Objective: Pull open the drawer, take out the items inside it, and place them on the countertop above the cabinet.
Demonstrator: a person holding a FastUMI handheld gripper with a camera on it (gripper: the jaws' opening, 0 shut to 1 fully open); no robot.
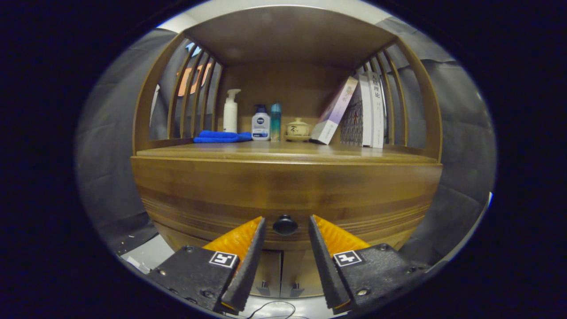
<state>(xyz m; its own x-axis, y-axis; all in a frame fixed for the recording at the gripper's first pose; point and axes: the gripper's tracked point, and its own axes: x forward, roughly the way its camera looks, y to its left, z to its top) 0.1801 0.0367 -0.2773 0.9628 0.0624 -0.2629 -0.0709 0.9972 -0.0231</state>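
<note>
The gripper (286, 221) is spread wide, and the round black knob (285, 225) of the closed drawer (283, 195) sits between its fingertips, not touched. Above the drawer is the wooden countertop (283, 153). On it, farther back, lie a blue cloth (221, 137), a white pump bottle (230, 111), two smaller bottles (266, 122), a small lidded cup (297, 128) and leaning books (354, 113).

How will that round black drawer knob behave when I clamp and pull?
The drawer knob, between the open gripper fingers, looks small, round and glossy, so pads may slip off. It seems rigid. The drawer front looks wide, probably needing a straight pull.
</note>
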